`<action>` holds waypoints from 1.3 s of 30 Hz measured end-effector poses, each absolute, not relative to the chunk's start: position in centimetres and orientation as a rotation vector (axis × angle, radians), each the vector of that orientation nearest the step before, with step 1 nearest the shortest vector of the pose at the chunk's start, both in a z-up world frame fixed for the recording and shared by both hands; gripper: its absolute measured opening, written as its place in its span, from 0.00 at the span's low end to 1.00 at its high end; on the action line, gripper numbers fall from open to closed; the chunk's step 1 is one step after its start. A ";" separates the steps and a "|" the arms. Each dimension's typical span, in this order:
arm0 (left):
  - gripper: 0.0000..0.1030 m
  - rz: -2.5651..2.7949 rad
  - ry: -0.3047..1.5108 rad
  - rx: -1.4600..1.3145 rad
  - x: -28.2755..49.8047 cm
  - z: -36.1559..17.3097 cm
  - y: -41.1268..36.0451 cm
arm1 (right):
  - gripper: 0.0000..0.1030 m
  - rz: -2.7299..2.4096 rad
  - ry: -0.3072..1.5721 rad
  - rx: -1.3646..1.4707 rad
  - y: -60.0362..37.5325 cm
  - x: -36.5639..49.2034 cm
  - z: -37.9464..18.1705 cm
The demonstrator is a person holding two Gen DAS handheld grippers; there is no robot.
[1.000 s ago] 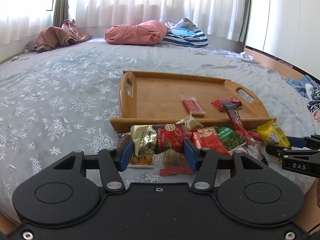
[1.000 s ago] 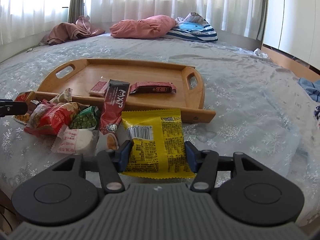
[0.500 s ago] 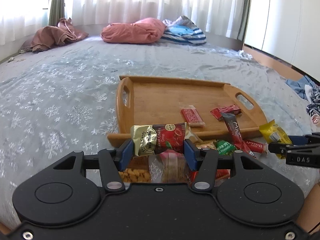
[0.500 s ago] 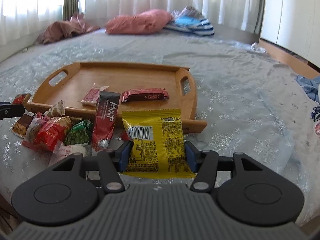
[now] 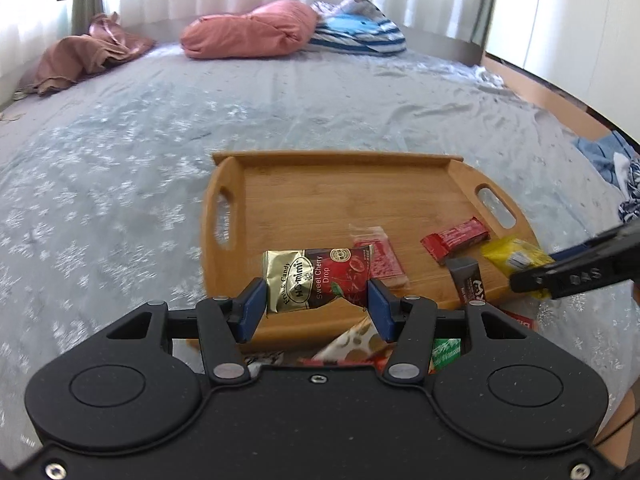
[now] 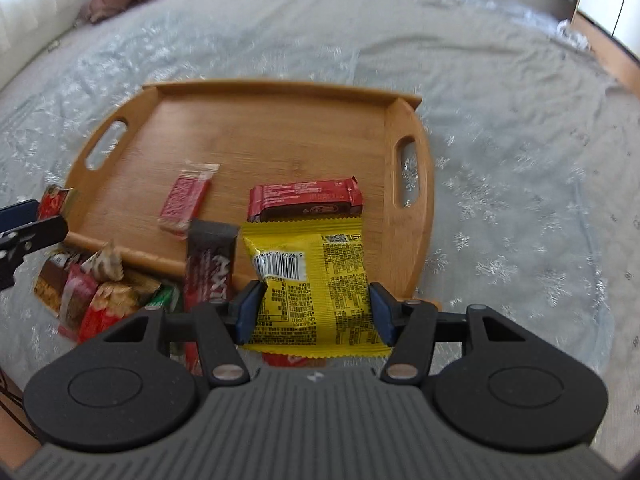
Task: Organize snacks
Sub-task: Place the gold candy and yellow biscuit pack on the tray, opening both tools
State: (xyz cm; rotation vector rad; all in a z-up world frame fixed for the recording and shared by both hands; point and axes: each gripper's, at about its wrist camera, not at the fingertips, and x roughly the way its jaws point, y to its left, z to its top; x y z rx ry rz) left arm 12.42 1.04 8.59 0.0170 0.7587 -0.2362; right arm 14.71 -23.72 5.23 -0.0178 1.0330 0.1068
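My left gripper is shut on a gold-and-red cherry candy packet, held above the near rim of the wooden tray. My right gripper has a yellow snack packet between its pads over the tray's near right corner; its jaws are opening, though the pads still touch the packet. On the tray lie a red bar and a small red packet. A dark MXT stick leans over the rim. The right gripper shows at the left view's right edge.
Several loose snacks lie on the grey bedspread in front of the tray's near left side. A pink pillow, a striped bundle and a brown cloth lie at the far end. Blue clothes are at the right.
Both grippers have risen and moved forward from the snack pile to over the tray's near edge, each carrying its packet. The right one has tipped further downward.
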 end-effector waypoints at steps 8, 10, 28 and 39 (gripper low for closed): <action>0.50 -0.233 0.842 0.033 16.0 6.8 -0.4 | 0.60 0.083 1.122 -0.092 -21.8 18.6 3.6; 0.50 -0.230 0.862 0.020 16.7 6.3 -0.5 | 0.60 0.074 1.134 -0.088 -21.7 19.3 3.1; 0.50 -0.203 0.876 0.028 20.2 3.5 -1.7 | 0.61 0.025 1.074 -0.016 -22.1 22.7 2.1; 0.51 -0.194 0.854 0.072 20.0 3.1 -2.5 | 0.61 0.012 1.055 0.026 -22.6 22.7 1.8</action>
